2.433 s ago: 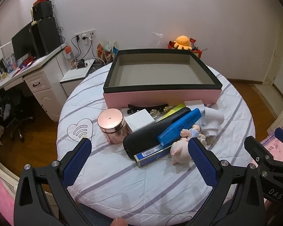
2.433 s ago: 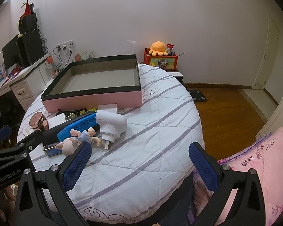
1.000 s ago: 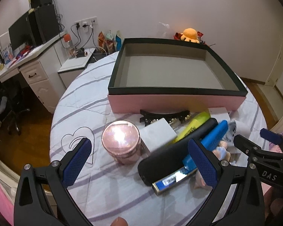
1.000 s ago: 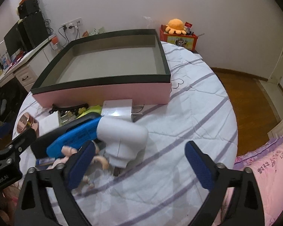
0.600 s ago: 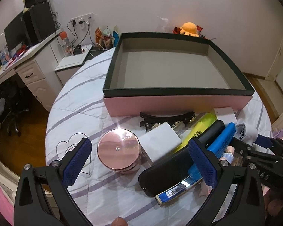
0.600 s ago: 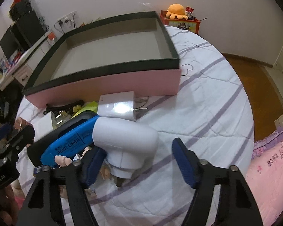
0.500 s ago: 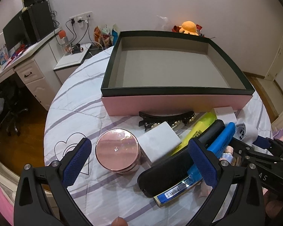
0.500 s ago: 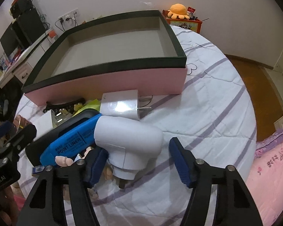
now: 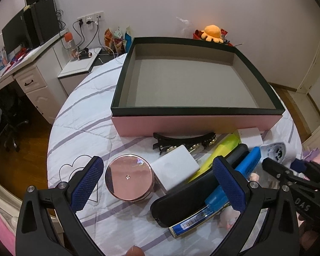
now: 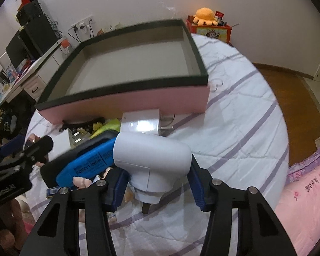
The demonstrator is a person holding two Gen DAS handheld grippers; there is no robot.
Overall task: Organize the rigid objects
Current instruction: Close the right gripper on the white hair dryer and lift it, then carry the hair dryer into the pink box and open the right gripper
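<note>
**Right tool closing around the white hair dryer**

The right tool (image 10: 157, 183) has its blue pads on either side of the white hair dryer (image 10: 152, 156), and the jaws are closing in on it; the pads look to be at its sides, though I cannot tell for sure that both press on it. The dryer lies on the striped quilt (image 10: 234, 132) that covers the round surface, its barrel across the tool's line and its short handle pointing back toward the tool.

The left tool (image 9: 160, 177) hangs wide open over the near edge of the pile, gripping nothing. Between its pads, lower down, sit a rose-gold round jar (image 9: 129, 177) and a white square block (image 9: 175, 167), just beside each other.

Touching the dryer on its left is a blue case (image 10: 85, 165) resting on a long black case (image 9: 187, 194). A small pink figurine (image 10: 83, 181) lies under the blue one. Behind them are a yellow-green marker (image 9: 224, 149), a black hair clip (image 9: 183, 139) and a white charger (image 10: 140, 124).

Beyond the pile stands the big pink box (image 9: 198, 123) with a dark rim, open on top, its grey floor bare.
</note>
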